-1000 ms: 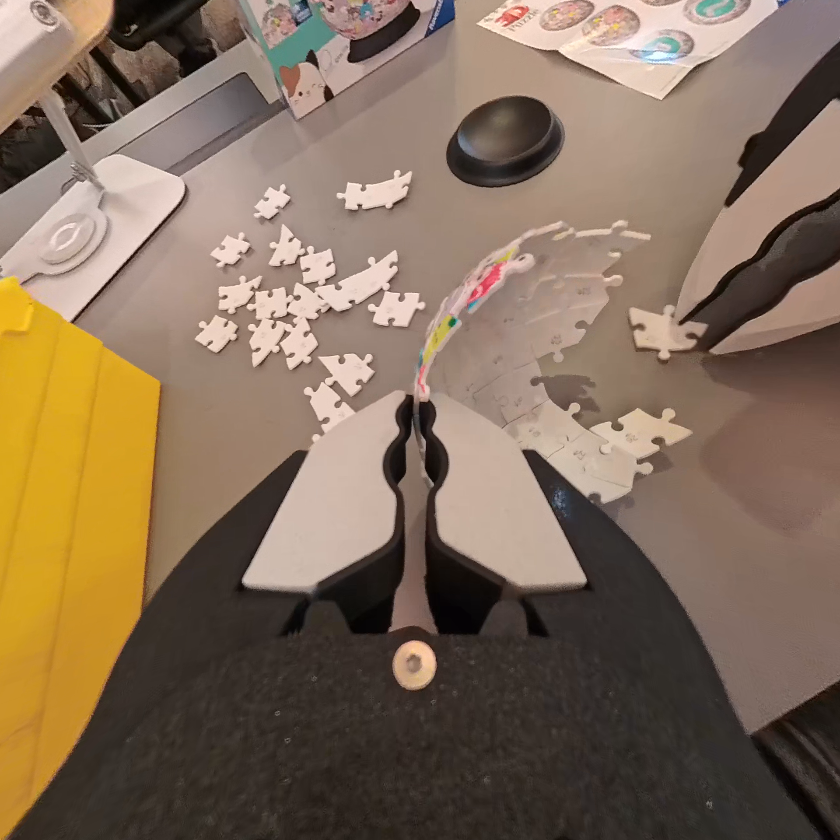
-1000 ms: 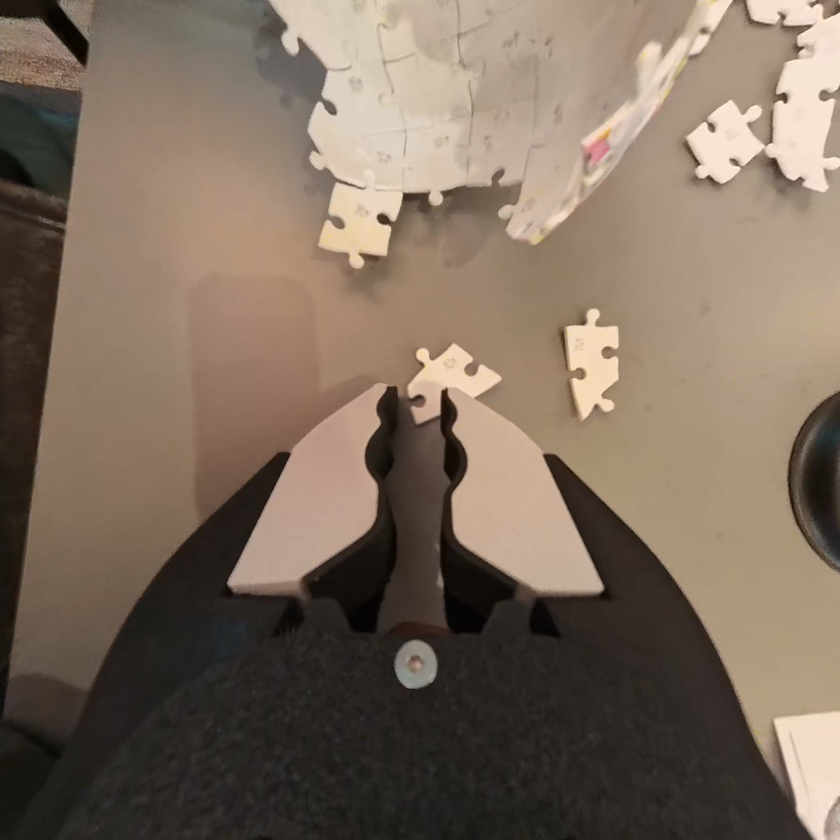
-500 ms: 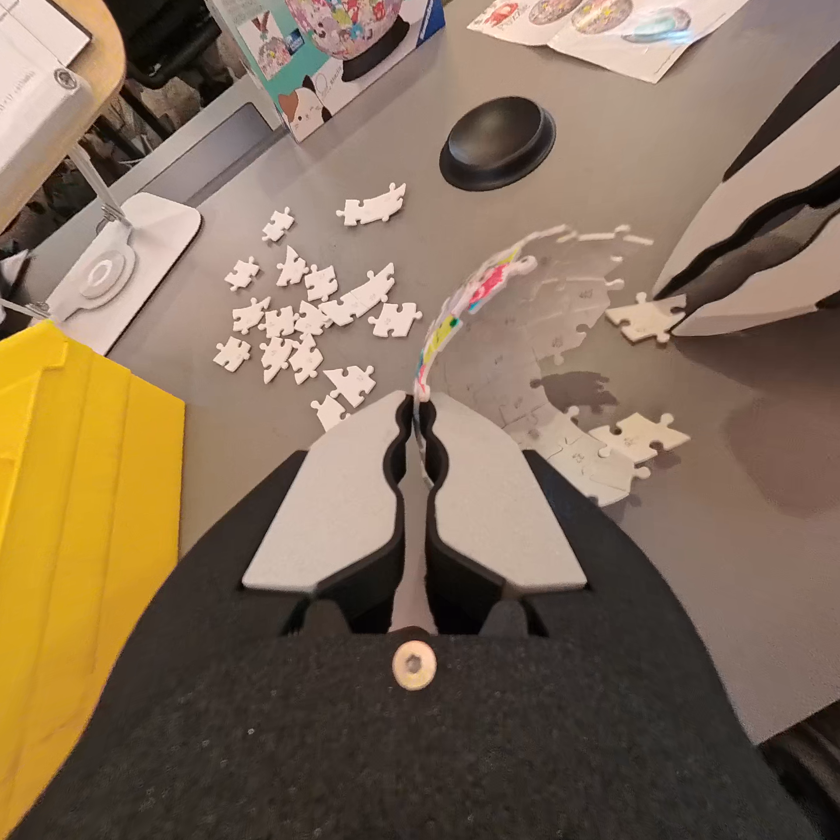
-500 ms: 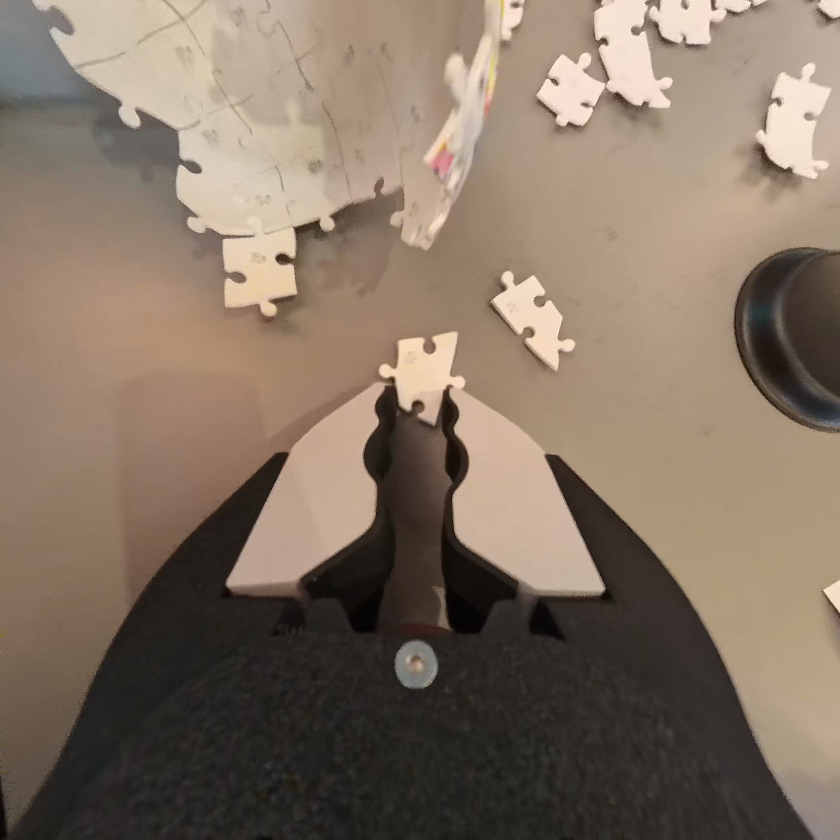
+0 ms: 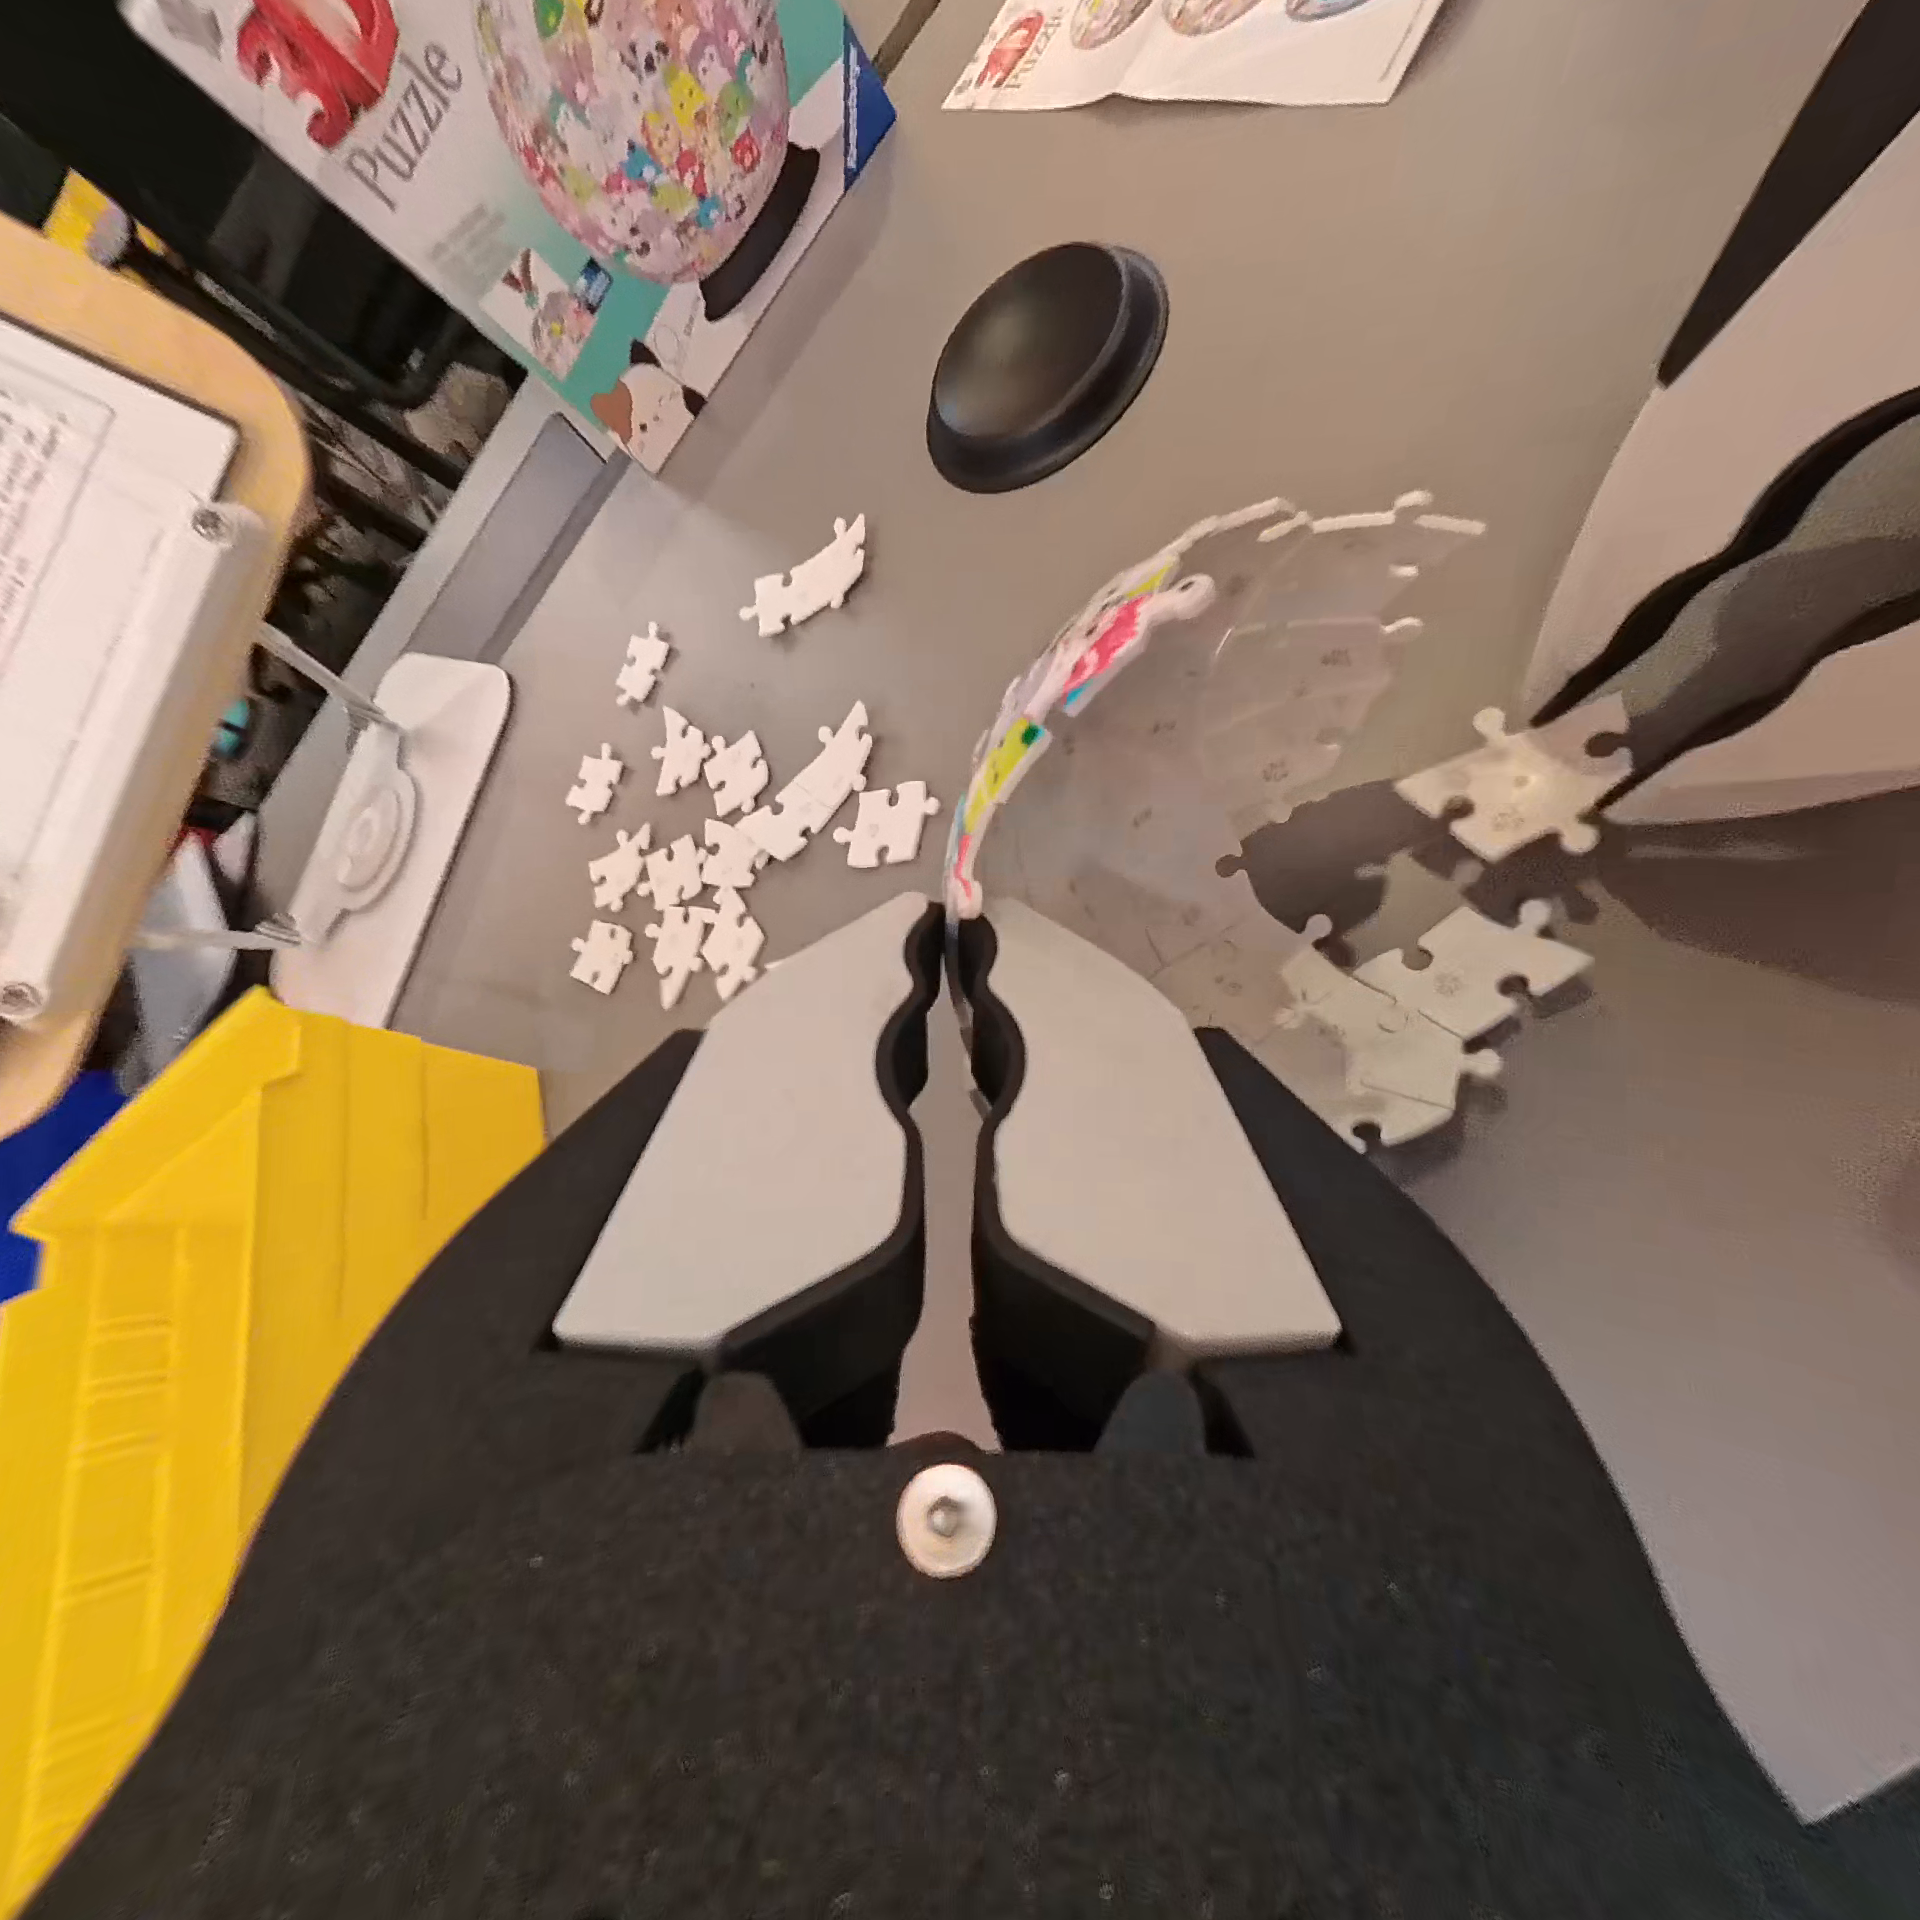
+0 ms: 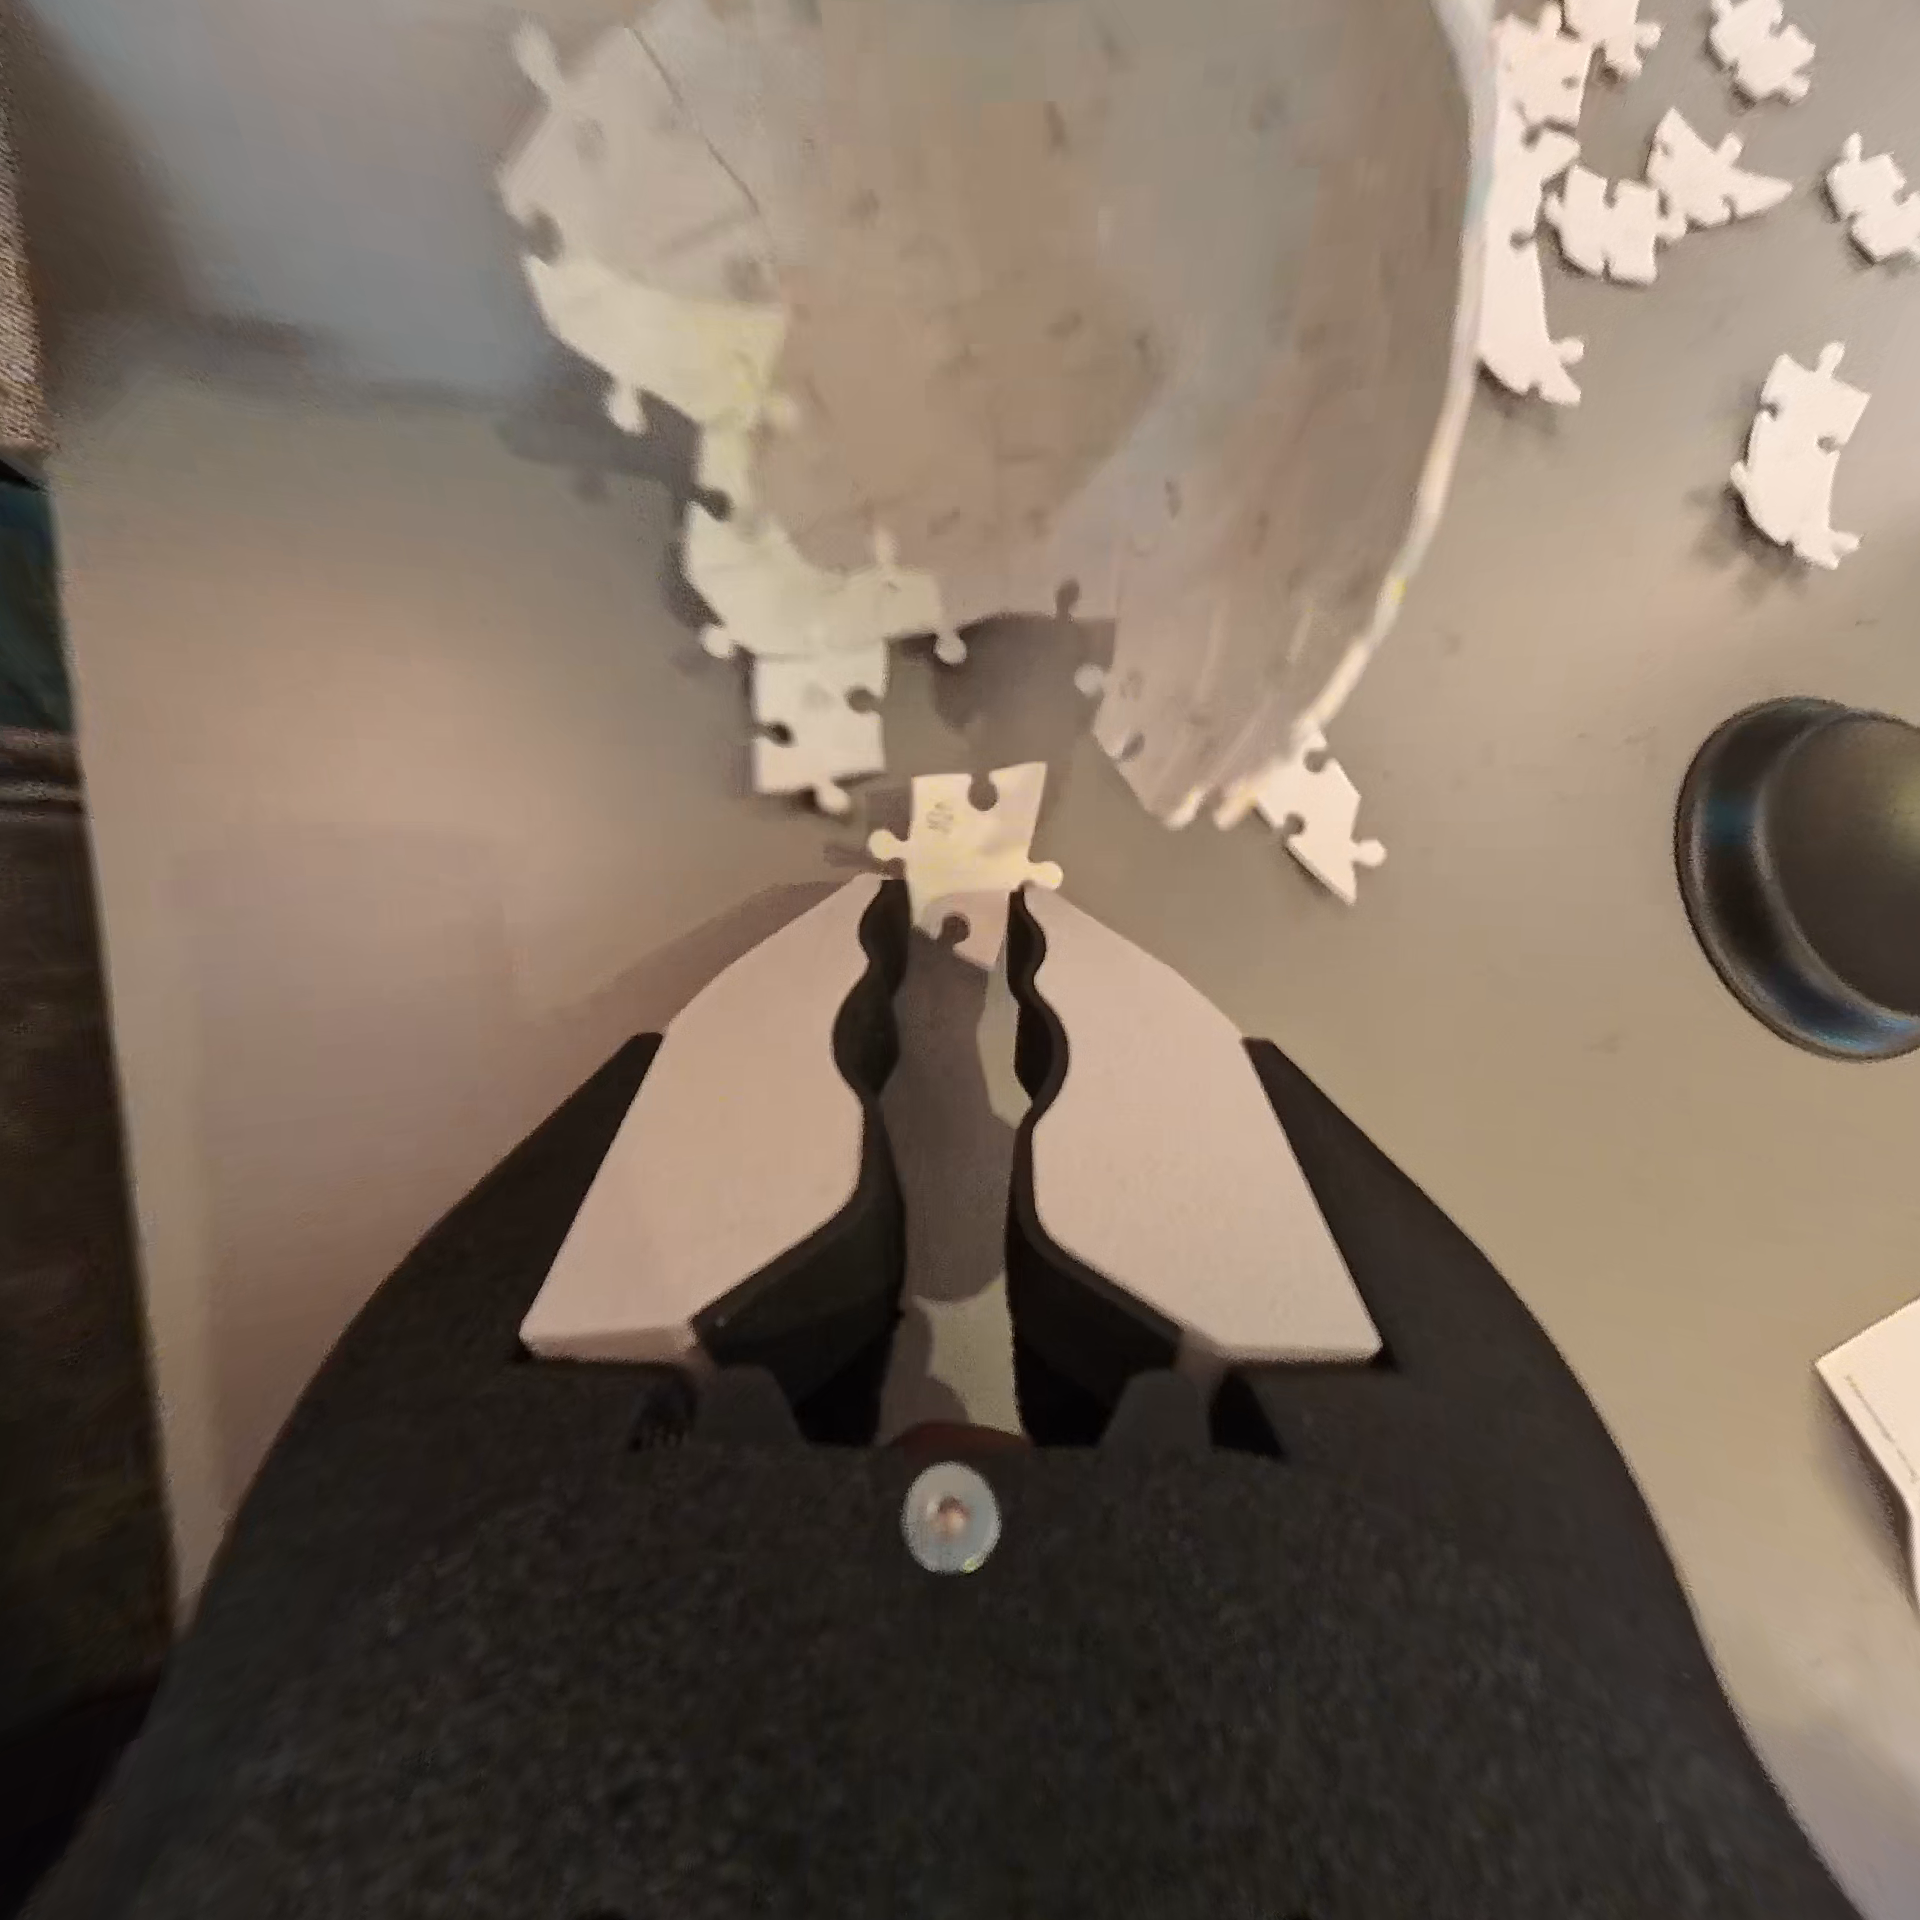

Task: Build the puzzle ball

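My left gripper [image 5: 951,920] is shut on the near rim of the partly built puzzle ball shell [image 5: 1205,769], a curved white bowl with a colourful outside, held above the grey table. My right gripper [image 6: 956,899] is shut on a single white puzzle piece [image 6: 971,847] and holds it just in front of a notch in the shell's edge [image 6: 1039,364]. In the left wrist view the right gripper [image 5: 1600,764] shows at the right with that piece [image 5: 1512,784] close to the shell's gap. Several loose white pieces [image 5: 717,831] lie on the table to the left.
A black round stand [image 5: 1044,364] sits behind the shell and also shows in the right wrist view [image 6: 1808,873]. The puzzle box [image 5: 582,177] and an instruction sheet [image 5: 1174,47] lie at the far edge. A yellow bin [image 5: 208,1247] is at the near left. A loose piece [image 6: 1314,805] lies by the shell. One gripper's finger ends stand about 12 cm off the other's.
My right gripper picked the single piece off the table and carried it up to the shell's edge. My left gripper kept its hold and lifted and tilted the shell.
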A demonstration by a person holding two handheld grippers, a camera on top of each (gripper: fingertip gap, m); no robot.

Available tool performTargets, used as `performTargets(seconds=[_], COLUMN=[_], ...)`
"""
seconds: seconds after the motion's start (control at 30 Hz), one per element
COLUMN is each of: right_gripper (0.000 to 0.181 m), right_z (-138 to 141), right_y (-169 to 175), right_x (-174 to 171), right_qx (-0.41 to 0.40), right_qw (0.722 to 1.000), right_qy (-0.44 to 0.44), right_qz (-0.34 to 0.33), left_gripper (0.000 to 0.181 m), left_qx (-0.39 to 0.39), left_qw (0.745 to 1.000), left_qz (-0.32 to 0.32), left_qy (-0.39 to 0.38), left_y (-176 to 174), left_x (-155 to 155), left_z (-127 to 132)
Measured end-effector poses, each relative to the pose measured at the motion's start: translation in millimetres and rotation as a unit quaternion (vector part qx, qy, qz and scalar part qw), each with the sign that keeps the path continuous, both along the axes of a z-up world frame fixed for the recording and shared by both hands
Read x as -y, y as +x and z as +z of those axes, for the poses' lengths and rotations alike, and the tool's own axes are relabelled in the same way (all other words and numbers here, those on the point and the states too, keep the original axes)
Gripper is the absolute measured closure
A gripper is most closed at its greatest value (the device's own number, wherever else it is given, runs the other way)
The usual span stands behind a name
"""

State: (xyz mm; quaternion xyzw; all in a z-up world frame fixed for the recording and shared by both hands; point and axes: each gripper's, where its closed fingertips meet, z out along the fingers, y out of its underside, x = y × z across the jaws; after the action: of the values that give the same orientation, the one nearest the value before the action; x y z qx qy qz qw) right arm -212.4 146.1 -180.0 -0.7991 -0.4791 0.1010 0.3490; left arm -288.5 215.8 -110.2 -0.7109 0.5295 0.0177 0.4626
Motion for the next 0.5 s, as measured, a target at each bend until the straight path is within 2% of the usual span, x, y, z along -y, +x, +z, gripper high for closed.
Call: performTargets(seconds=[0.1,0.23,0.5], right_gripper=[0.163,0.163,0.163], right_z=[8.3,7.6,-0.9], right_y=[-13.7,-22.4,-27.2], right_x=[8.1,3.6,-7.0], right_qx=[0.015,0.093,0.134], right_qw=[0.999,0.992,0.988], right_qy=[0.027,0.088,0.070], right_qz=[-0.010,-0.017,-0.012], left_gripper=[0.179,0.179,0.179], left_qx=[-0.015,-0.031,-0.023], left_qw=[0.999,0.998,0.998], left_qz=[-0.021,-0.037,-0.047], left_qy=[0.030,0.050,0.043], left_y=[3.4,7.4,12.7], left_x=[5.1,9.1,10.8], left_z=[3.2,5.5,4.4])
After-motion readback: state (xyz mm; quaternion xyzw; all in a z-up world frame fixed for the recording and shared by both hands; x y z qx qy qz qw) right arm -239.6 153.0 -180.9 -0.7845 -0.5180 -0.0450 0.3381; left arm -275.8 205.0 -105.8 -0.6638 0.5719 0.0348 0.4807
